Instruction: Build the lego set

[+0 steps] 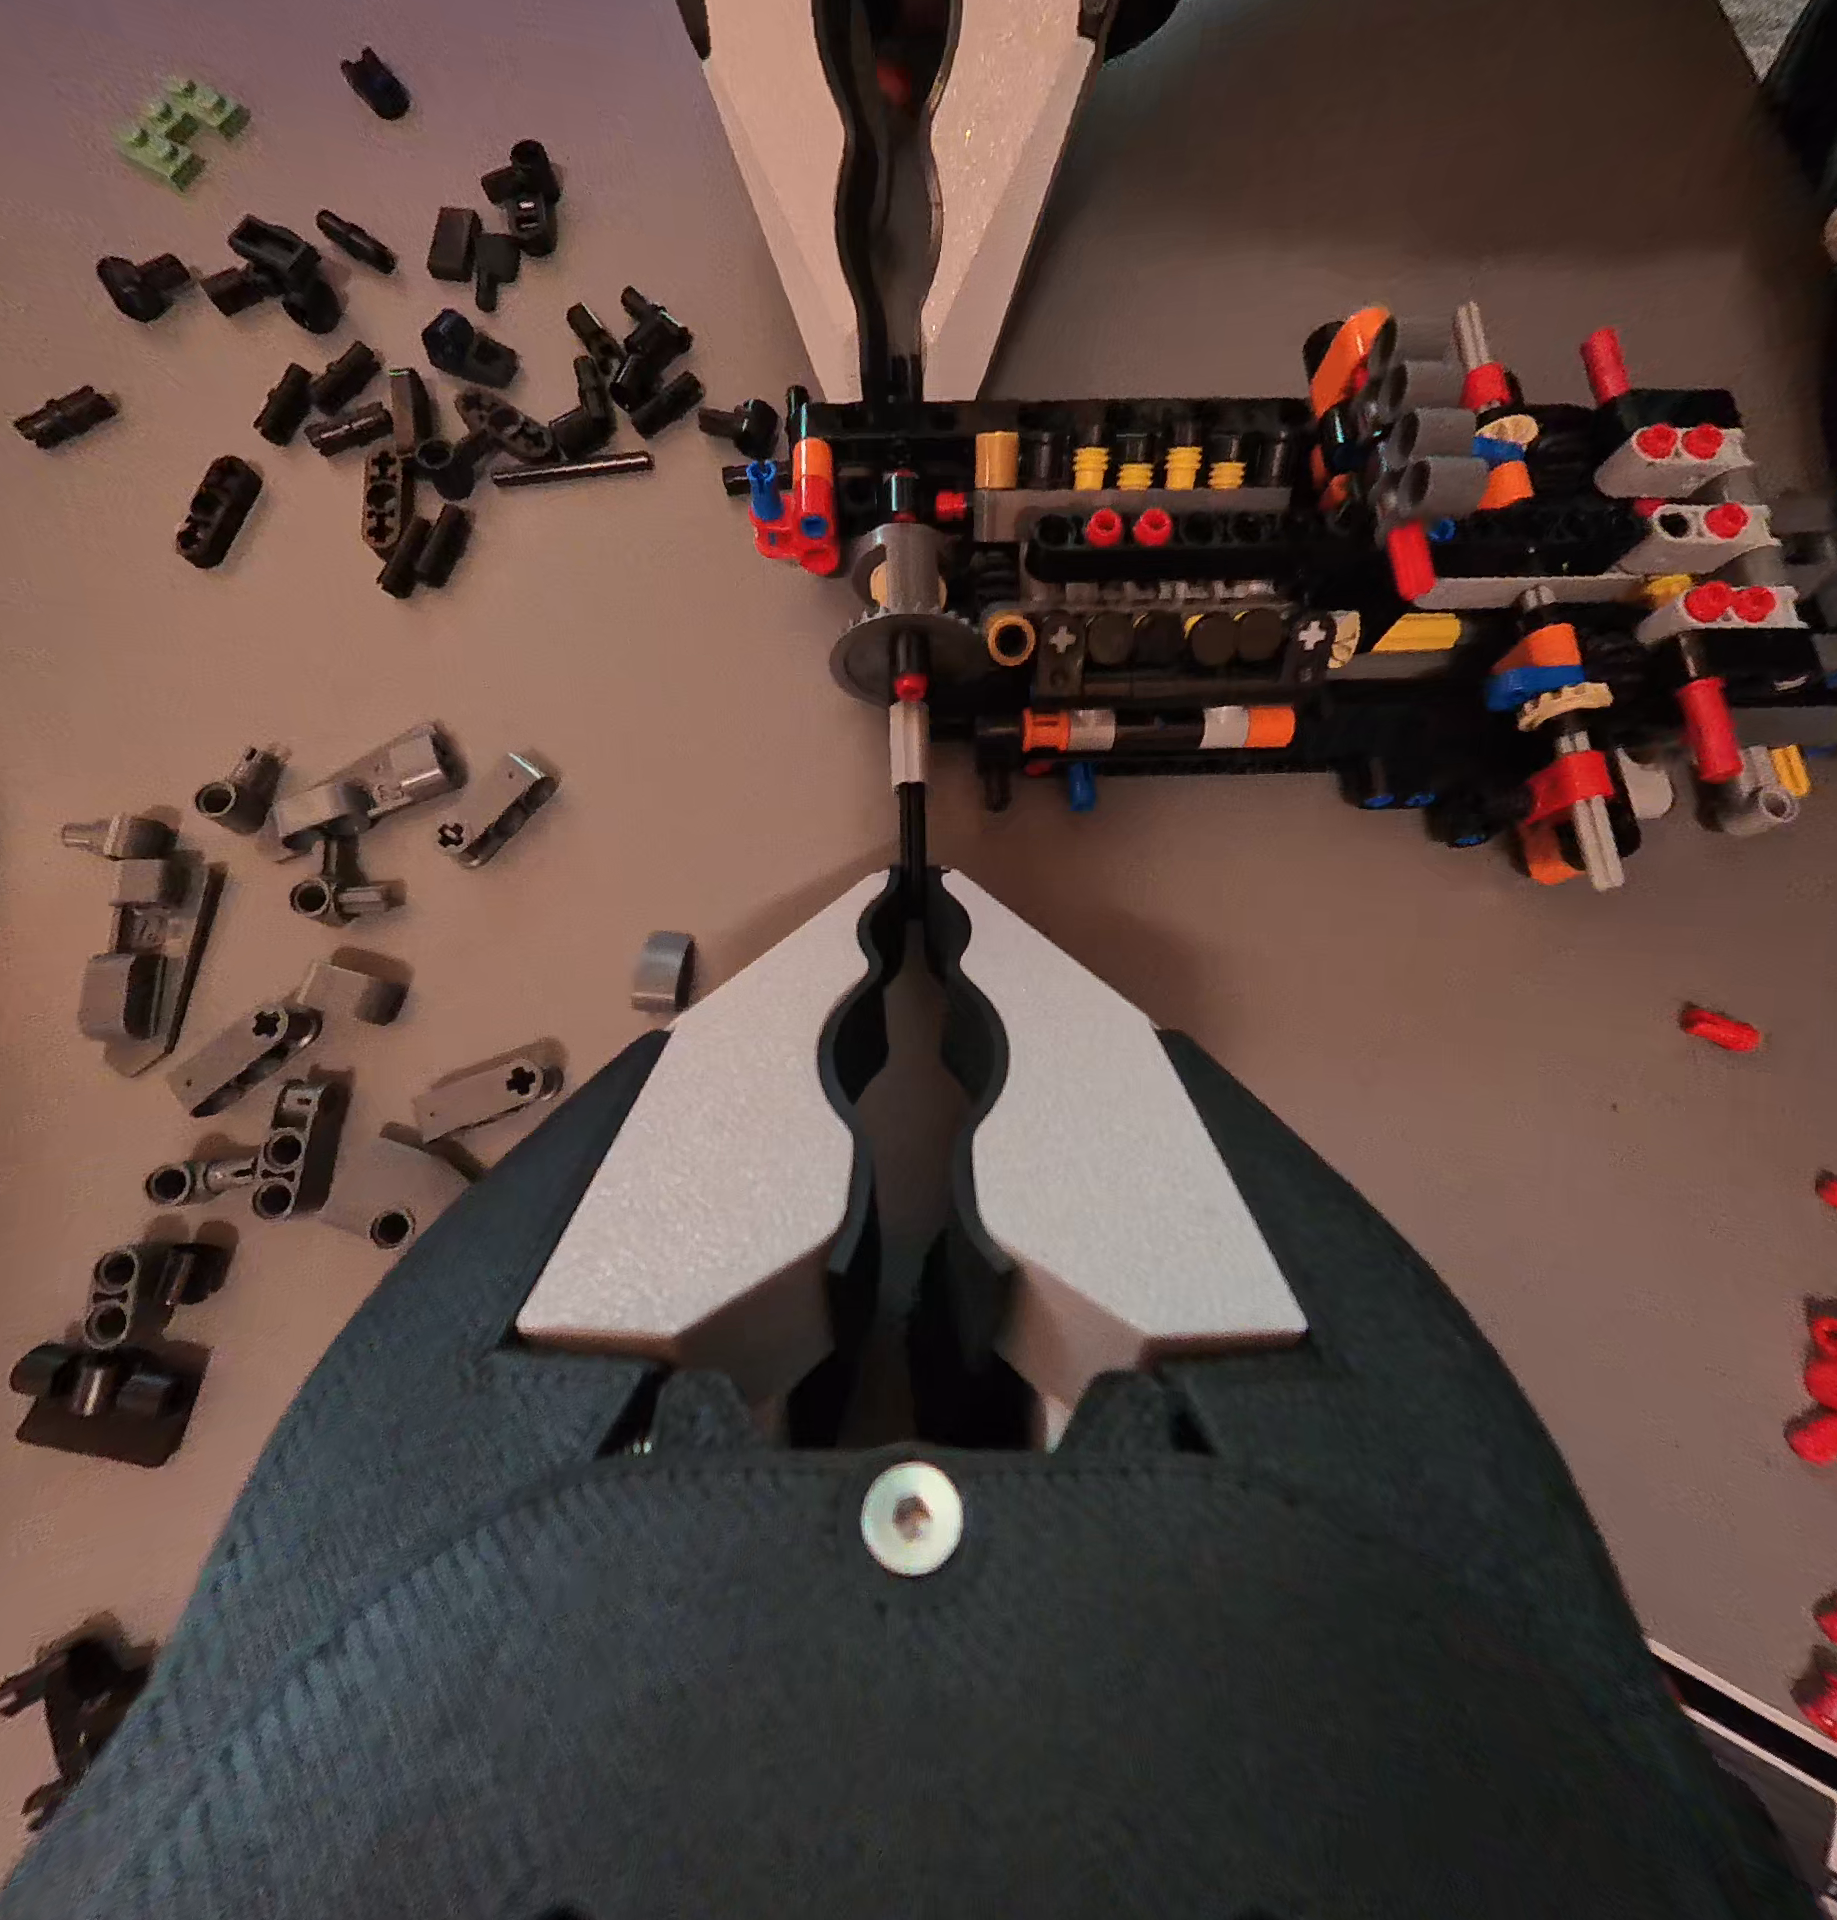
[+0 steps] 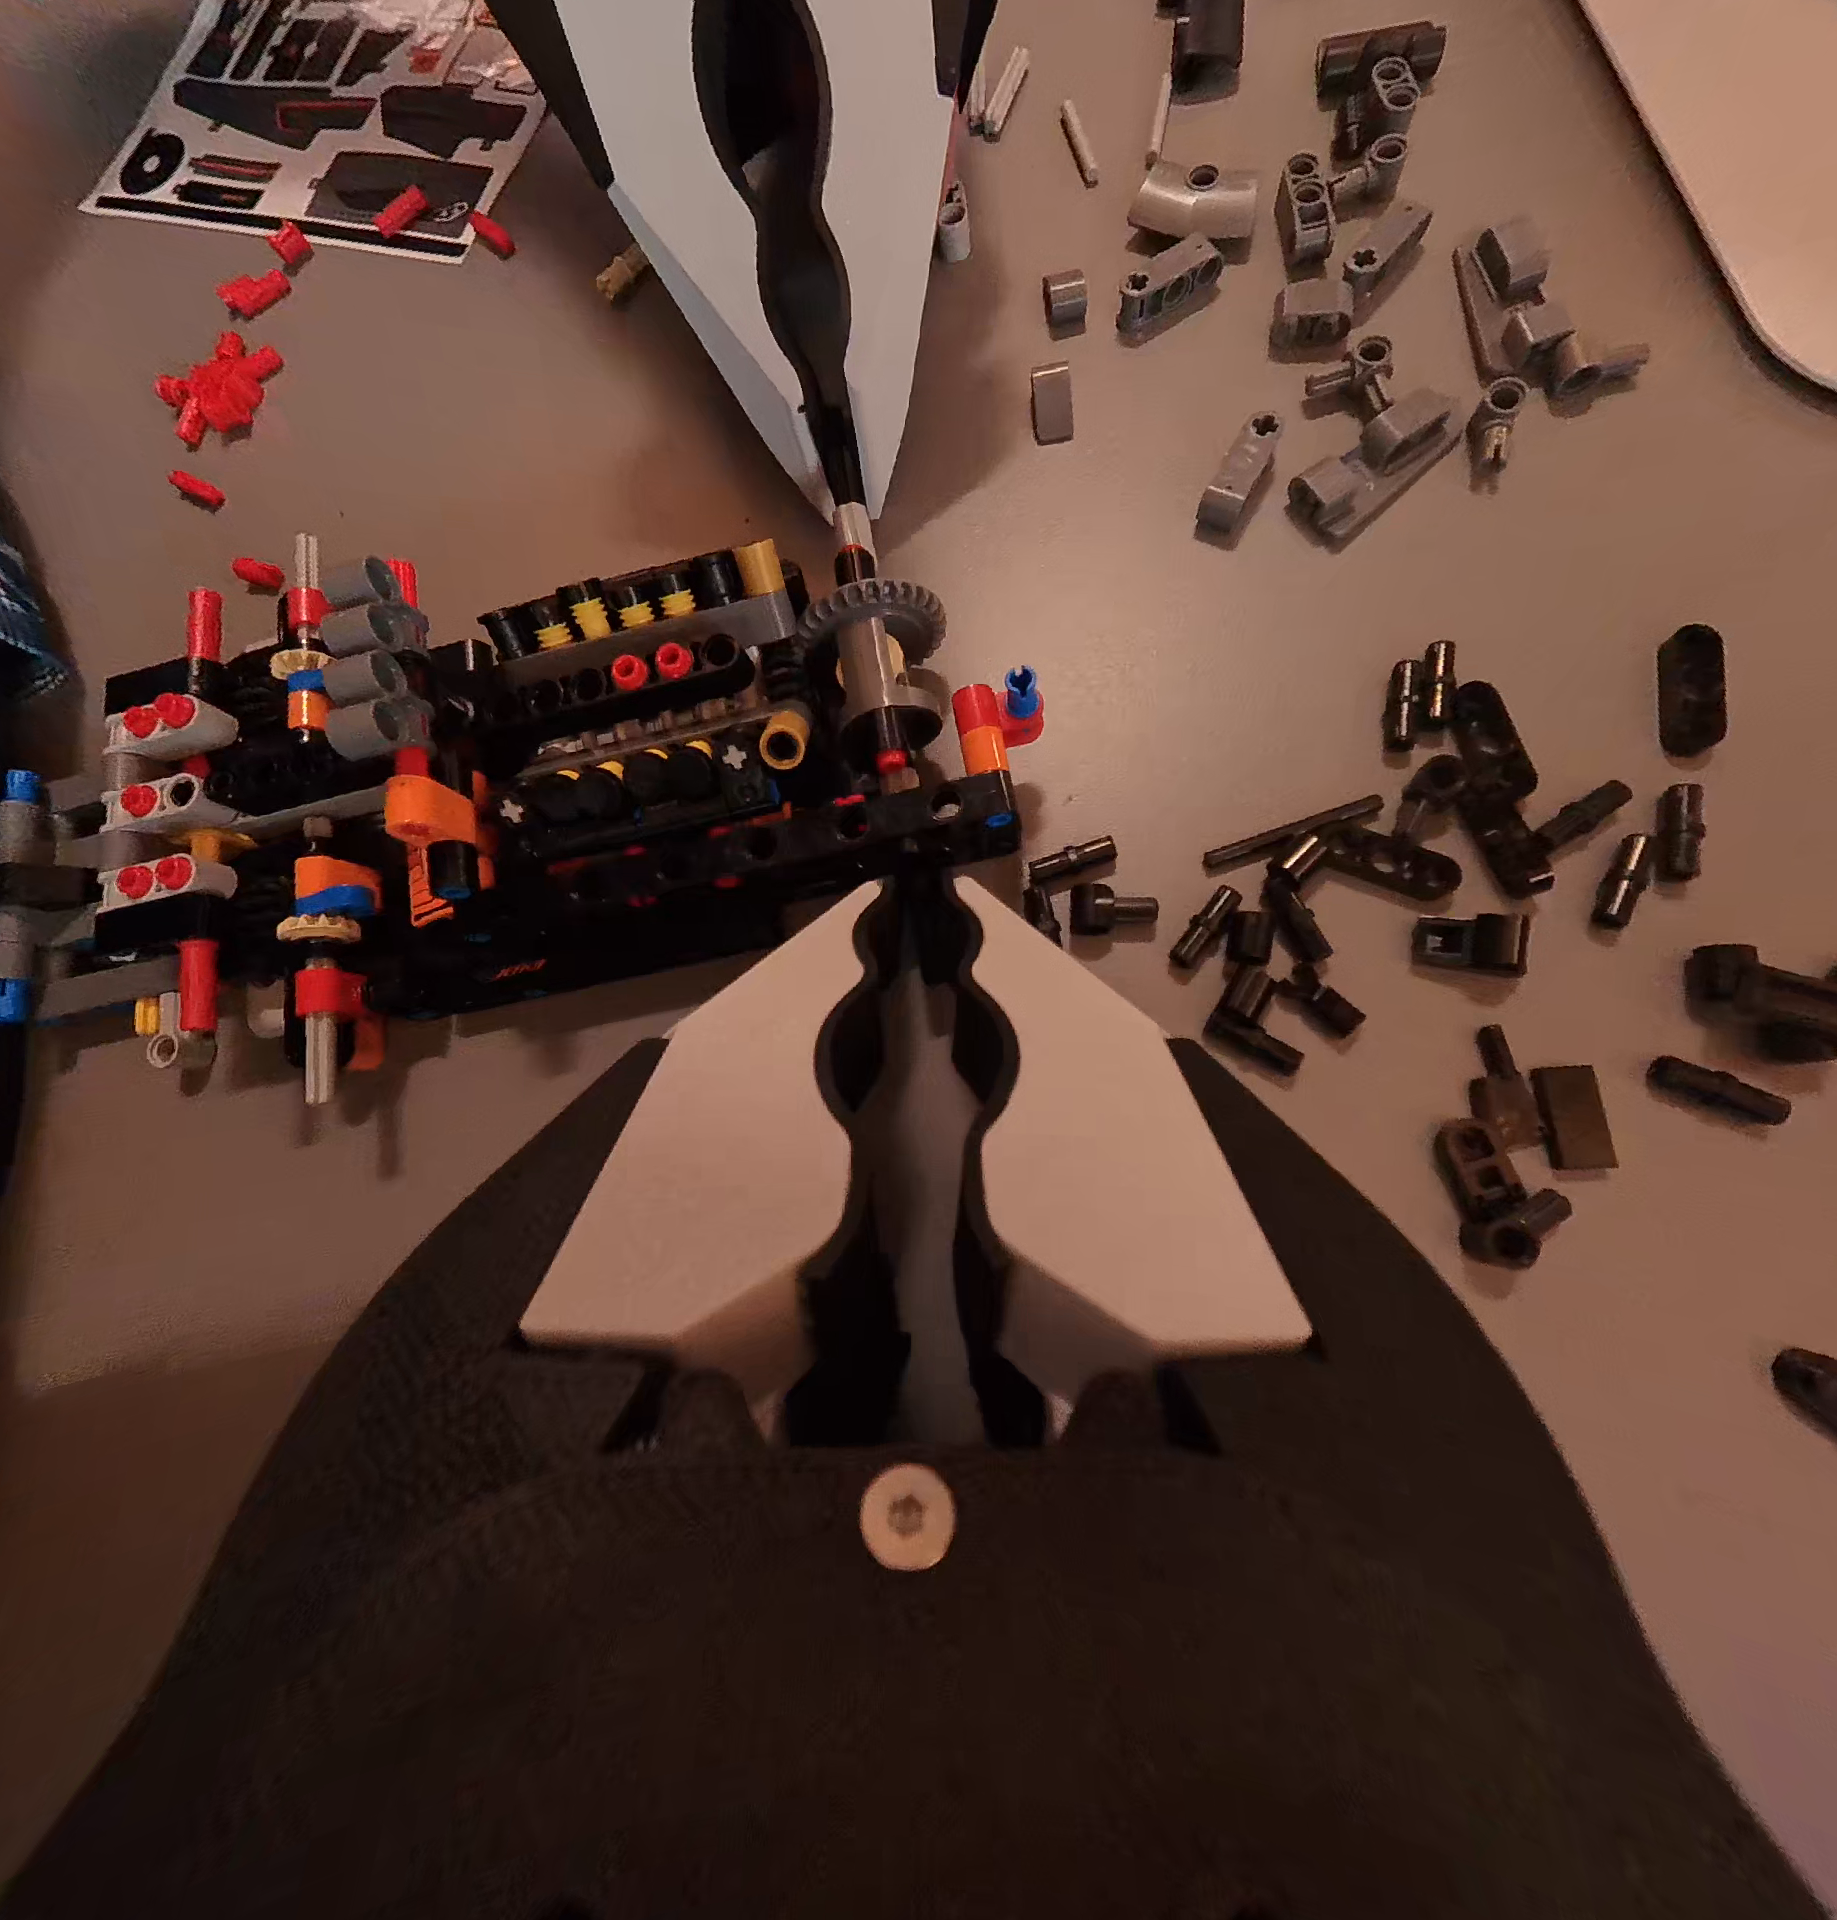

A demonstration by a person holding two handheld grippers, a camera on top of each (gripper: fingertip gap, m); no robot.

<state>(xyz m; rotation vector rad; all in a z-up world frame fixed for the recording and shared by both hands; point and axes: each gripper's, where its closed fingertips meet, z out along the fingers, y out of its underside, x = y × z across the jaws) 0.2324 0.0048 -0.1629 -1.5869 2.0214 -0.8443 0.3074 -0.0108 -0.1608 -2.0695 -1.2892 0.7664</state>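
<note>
One sticker sheet [image 2: 311, 125], right view only

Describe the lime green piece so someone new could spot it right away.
Start at the model and look past the pile of black pins beside it. Beyond that pile's far edge lies the green piece, alone, flat and notched, the only lime green part there.
</note>
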